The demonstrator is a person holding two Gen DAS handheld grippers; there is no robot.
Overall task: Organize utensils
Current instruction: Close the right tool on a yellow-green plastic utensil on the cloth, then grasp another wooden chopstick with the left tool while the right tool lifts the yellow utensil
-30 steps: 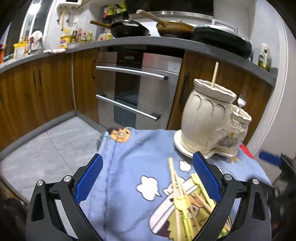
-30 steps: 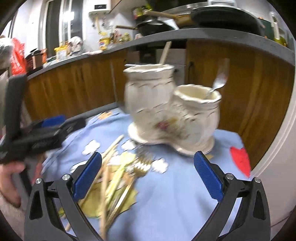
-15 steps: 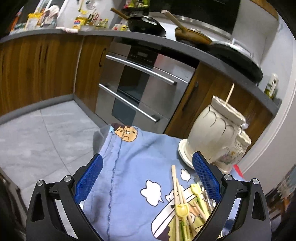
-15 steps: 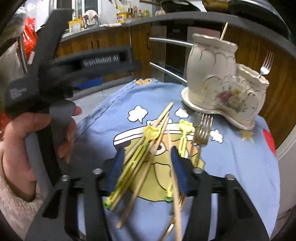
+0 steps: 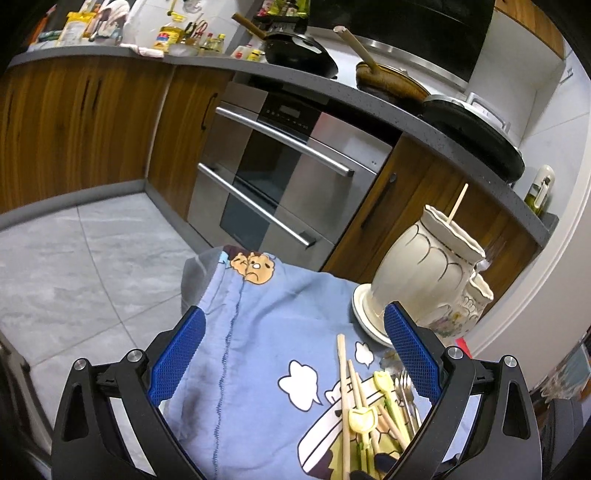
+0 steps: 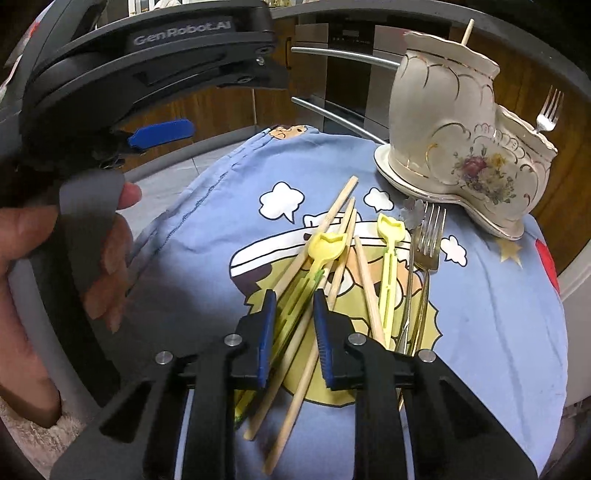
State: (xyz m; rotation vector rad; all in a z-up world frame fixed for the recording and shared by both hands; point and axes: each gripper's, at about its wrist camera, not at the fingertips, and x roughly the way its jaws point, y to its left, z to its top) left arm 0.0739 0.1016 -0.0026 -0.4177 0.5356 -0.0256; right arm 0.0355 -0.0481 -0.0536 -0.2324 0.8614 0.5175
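The ceramic utensil holder (image 6: pixel 465 147) stands on a table covered with a blue cartoon cloth (image 6: pixel 498 332). It has a tall compartment and a lower one. One wooden chopstick (image 6: pixel 467 32) stands in the tall compartment, and a silver fork (image 6: pixel 549 110) leans in the lower one.

In front of the holder, on the cloth, lies a pile of utensils: wooden chopsticks (image 6: pixel 332 210), yellow training chopsticks (image 6: pixel 325 247) and forks (image 6: pixel 430 236).

The right gripper (image 6: pixel 293 314) is low over the near part of this pile. Its jaws are closing and stand narrow, with a green-yellow training chopstick and a wooden chopstick between them; I cannot tell if the pads already press.

The left gripper (image 5: pixel 291 350) is wide open and holds nothing. It is above the cloth, left of the holder.
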